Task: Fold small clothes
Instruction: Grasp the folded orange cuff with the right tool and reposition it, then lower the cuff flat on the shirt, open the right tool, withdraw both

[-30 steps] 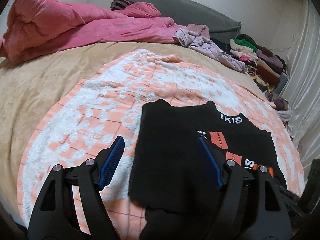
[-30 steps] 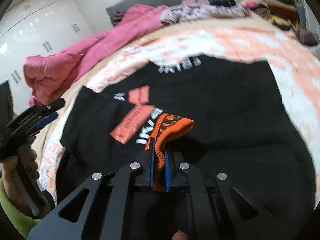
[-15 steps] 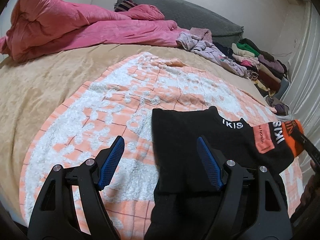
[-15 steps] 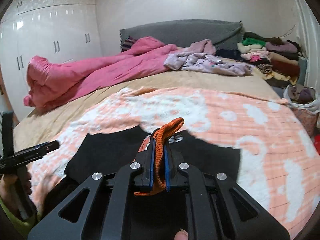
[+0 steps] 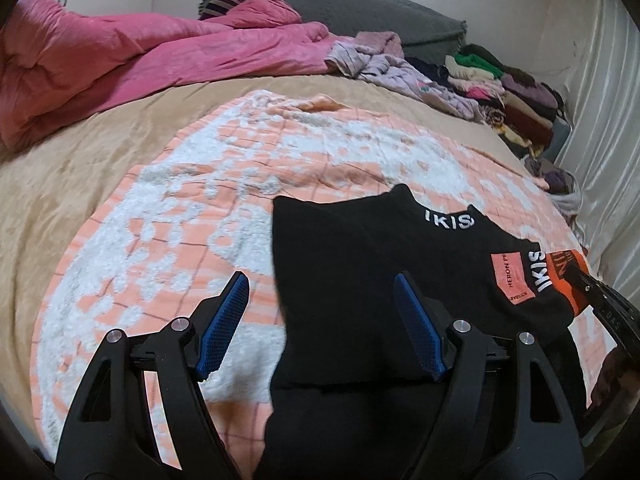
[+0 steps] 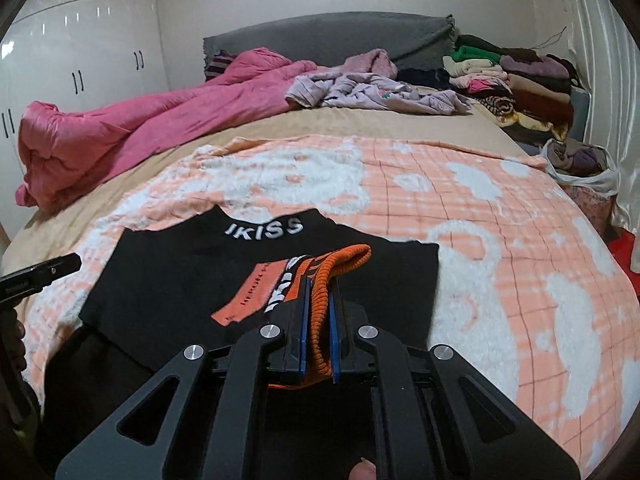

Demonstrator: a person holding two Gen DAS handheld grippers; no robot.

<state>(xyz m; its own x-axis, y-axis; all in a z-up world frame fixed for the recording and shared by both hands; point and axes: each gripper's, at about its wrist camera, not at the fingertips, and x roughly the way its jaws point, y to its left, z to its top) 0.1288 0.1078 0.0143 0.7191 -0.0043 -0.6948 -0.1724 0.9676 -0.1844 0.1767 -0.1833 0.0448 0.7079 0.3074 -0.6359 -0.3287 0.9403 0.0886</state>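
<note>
While the right tongs (image 6: 318, 320) stay clamped on the orange ribbed cuff (image 6: 340, 264), drawing that sleeve across the chest for a fold, the left tongs (image 5: 320, 328) hover wide apart and empty over the black sweater (image 5: 360, 280), likely ready to pin it. It lies flat on the orange-and-white blanket (image 5: 200, 208) covering the bed (image 5: 80, 148).

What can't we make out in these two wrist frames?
- Black sweater: near hem cut off by the bottom edge and the left gripper body, left wrist view.
- Orange cuff: the pinched part is hidden between the right gripper fingers, right wrist view.
- Orange patch print: too small to read, right wrist view.
</note>
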